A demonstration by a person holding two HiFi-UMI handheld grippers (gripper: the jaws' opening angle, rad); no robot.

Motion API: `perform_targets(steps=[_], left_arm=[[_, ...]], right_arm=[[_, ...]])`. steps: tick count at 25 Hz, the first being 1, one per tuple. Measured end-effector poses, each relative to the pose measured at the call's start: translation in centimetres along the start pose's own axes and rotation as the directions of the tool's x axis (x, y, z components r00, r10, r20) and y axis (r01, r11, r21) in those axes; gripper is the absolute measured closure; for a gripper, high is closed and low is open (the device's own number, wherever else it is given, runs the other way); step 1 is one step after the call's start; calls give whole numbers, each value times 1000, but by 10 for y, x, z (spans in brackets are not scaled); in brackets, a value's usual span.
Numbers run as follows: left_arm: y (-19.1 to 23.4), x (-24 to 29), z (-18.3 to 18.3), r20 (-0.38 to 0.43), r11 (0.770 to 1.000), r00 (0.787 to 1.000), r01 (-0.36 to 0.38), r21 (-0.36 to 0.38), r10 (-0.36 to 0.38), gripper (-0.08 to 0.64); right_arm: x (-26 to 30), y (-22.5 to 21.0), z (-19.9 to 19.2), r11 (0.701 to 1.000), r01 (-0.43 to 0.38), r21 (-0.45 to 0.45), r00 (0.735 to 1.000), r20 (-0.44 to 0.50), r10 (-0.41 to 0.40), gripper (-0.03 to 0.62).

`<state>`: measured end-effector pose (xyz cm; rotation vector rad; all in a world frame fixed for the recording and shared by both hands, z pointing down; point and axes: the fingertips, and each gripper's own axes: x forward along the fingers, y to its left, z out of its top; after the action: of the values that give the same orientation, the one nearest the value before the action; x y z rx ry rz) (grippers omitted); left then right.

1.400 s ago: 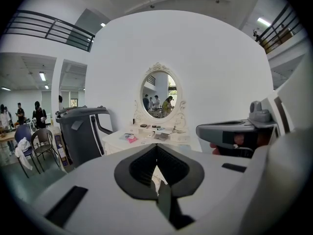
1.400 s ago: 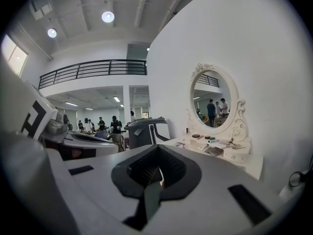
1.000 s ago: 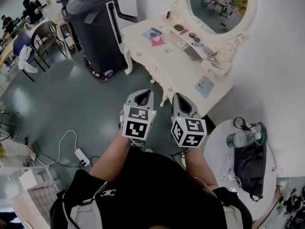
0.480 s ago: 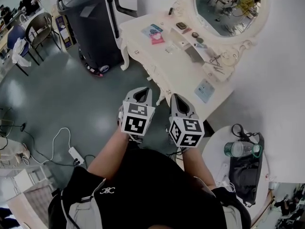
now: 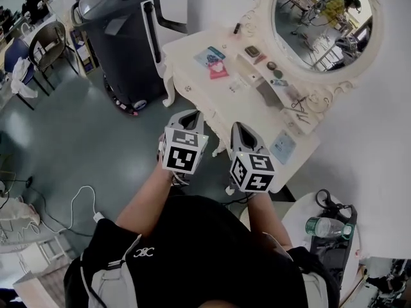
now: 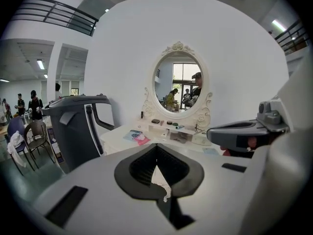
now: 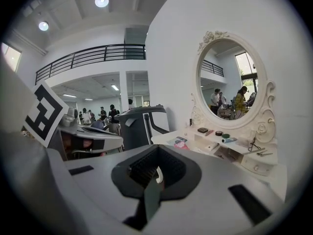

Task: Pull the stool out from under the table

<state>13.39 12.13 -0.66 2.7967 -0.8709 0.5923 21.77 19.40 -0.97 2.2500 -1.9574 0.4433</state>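
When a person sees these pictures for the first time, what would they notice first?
The ornate white dressing table with its oval mirror stands at the upper right of the head view. In the middle, the left gripper and right gripper, both shut, point toward it. A dark grey machine stands left of the table.

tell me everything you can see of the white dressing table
The dressing table is cream-white, seemingly painted wood, with carved curved legs and an ornate oval mirror rising from its back. It stands against the white wall, beside a dark grey machine. Small items, a pink card among them, lie across its top and shelf.
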Motion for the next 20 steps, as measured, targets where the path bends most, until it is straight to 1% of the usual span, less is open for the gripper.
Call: perform_targets(steps=[3, 7, 12, 16, 18, 20], left_arm=[[32, 16, 3, -6, 1000, 1000, -15, -21, 15, 555], [71, 33, 6, -13, 996, 1000, -19, -92, 18, 554], [116, 47, 0, -24, 987, 999, -25, -160, 22, 554], [140, 64, -20, -57, 972, 998, -12, -236, -1, 554], [146, 77, -34, -76, 959, 997, -14, -283, -9, 554], [146, 89, -51, -108, 942, 994, -18, -335, -20, 554]], right_arm=[[35, 9, 7, 1000, -22, -17, 1000, -15, 22, 588], [77, 26, 17, 998, -53, -31, 998, -38, 52, 588], [127, 40, 23, 997, -62, -53, 995, -84, 58, 588], [147, 47, 20, 995, -62, -77, 992, -115, 53, 588], [154, 44, 8, 994, -71, -84, 986, -156, 57, 588], [163, 38, -11, 993, -86, -82, 974, -215, 67, 588]])
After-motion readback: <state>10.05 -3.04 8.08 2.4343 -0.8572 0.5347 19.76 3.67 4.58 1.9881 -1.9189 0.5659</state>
